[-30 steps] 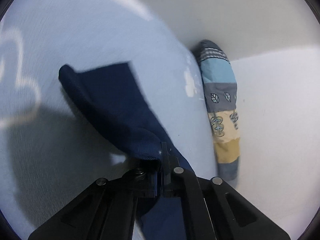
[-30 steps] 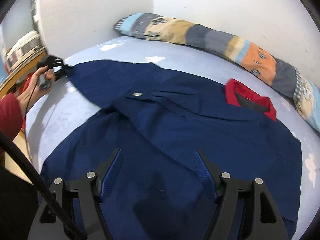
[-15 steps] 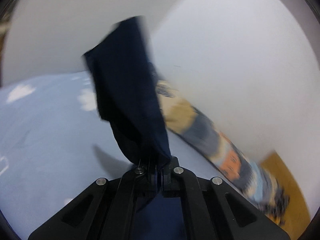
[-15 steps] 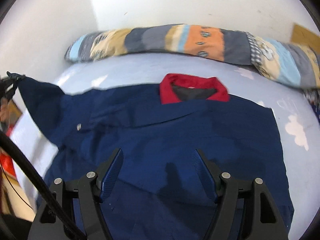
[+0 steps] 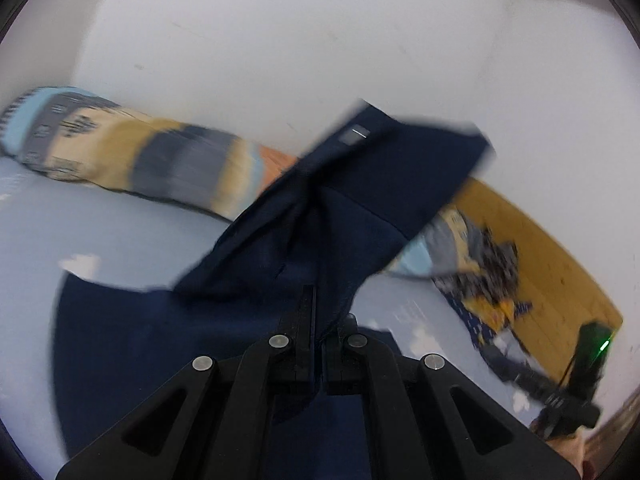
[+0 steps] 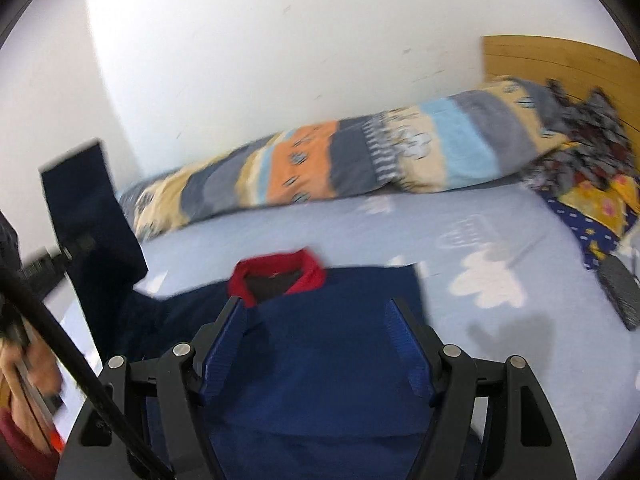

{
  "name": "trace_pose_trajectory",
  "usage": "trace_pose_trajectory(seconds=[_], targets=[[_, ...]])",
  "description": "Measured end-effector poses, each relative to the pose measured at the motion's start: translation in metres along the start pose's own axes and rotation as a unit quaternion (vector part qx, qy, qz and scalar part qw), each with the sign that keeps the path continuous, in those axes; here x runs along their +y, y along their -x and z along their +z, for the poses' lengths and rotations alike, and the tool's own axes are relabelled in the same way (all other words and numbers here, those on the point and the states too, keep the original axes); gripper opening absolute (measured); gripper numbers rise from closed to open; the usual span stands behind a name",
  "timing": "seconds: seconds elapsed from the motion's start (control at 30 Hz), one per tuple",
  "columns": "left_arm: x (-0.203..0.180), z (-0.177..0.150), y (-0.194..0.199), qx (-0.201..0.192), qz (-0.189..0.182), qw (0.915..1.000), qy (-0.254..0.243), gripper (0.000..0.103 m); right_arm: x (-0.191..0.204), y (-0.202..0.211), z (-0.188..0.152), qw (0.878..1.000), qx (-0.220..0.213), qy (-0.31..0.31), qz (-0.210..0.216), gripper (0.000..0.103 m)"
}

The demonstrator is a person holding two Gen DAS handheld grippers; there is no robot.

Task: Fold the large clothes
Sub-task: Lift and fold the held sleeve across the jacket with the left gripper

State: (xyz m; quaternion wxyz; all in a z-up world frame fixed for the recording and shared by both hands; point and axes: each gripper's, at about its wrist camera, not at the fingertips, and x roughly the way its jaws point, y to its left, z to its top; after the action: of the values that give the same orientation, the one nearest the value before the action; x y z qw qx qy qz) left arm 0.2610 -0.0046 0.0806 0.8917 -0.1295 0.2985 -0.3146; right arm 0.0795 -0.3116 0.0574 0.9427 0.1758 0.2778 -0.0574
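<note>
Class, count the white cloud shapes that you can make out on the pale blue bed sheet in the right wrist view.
2: a solid white cloud right of the navy shirt, and a fainter outlined one just behind it. Others may be blurred or hidden.

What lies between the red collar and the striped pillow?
Only bare blue sheet, seen in the right wrist view: the red collar ends short of the striped pillow, with nothing on the strip between them.

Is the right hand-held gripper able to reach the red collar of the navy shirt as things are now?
Probably yes. The right hand-held gripper is open and empty, and the red collar lies uncovered just ahead of its fingertips. The lifted sleeve hangs off to the side, not in the way.
</note>
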Motion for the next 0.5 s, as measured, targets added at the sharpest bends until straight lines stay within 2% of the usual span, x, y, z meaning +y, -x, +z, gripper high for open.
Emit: trace_pose_trajectory(seconds=[0.13, 0.17, 0.23, 0.3, 0.33, 0.4, 0.43, 0.5], targets=[[-0.054, -0.039, -0.075, 0.045, -0.002, 0.9986, -0.029, 0.001, -0.038, 0.023, 0.009, 0.999, -0.027, -0.034, -0.022, 0.077], [-0.074, -0.061, -0.092, 0.064, -0.003, 0.9973, -0.037, 0.001, -0.046, 0.027, 0.01, 0.998, -0.03, -0.041, -0.026, 0.077], [-0.097, -0.093, -0.122, 0.092, 0.012, 0.9943, -0.053, 0.001, -0.062, 0.032, 0.012, 0.997, -0.032, -0.058, -0.03, 0.077], [-0.117, -0.133, -0.151, 0.119, 0.048, 0.9883, -0.082, 0.002, -0.07, 0.035, 0.013, 0.997, -0.031, -0.061, -0.031, 0.077], [-0.121, -0.151, -0.169, 0.139, 0.06, 0.9846, -0.087, 0.008, -0.073, 0.037, 0.013, 0.997, -0.032, -0.062, -0.033, 0.077], [-0.12, -0.178, -0.199, 0.189, 0.092, 0.9737, -0.088, 0.013, -0.078, 0.036, 0.011, 0.997, -0.025, -0.06, -0.034, 0.077], [-0.119, -0.186, -0.203, 0.2, 0.101, 0.9705, -0.09, 0.013, -0.079, 0.033, 0.011, 0.997, -0.021, -0.059, -0.036, 0.077], [-0.122, -0.193, -0.196, 0.189, 0.104, 0.9712, -0.101, 0.016, -0.081, 0.026, 0.007, 0.998, -0.01, -0.058, -0.033, 0.077]])
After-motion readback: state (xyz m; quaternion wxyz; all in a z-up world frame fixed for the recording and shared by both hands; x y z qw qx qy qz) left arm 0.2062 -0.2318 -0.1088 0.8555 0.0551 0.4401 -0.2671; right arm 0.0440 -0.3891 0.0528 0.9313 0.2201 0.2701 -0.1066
